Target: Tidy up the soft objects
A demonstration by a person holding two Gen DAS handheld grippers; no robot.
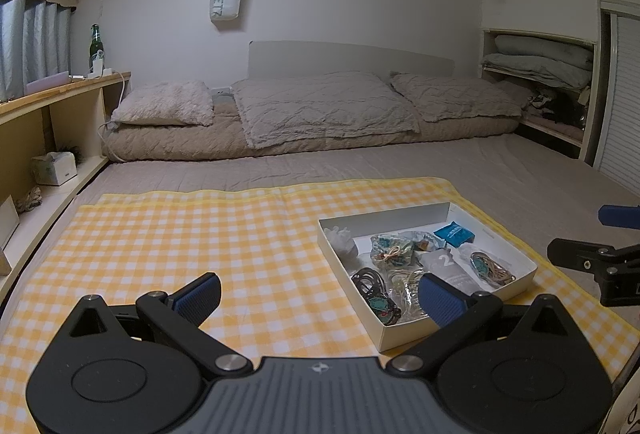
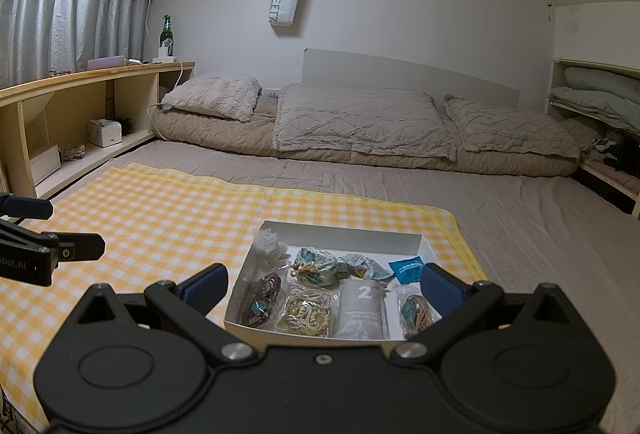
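Note:
A shallow white box [image 2: 344, 231] rests on a yellow checked cloth [image 2: 168, 218] spread over the bed. Inside lie several soft items: a white fabric flower [image 2: 269, 247], a teal patterned pouch [image 2: 318, 266], a blue sachet [image 2: 406, 268], a grey packet marked 2 [image 2: 362, 308] and bagged cord bracelets [image 2: 308, 314]. My right gripper [image 2: 322, 284] is open, its fingers straddling the near edge of the box. My left gripper [image 1: 320, 294] is open over the cloth, with the white box [image 1: 348, 302] to its right and its right finger over the box's near corner. Neither holds anything.
Three grey pillows [image 2: 360, 118] line the headboard at the far end of the bed. A low wooden shelf [image 2: 80, 106] runs along the left with a tissue box [image 2: 105, 132] and a green bottle [image 2: 166, 34]. Folded bedding [image 1: 540, 60] fills a shelf at right.

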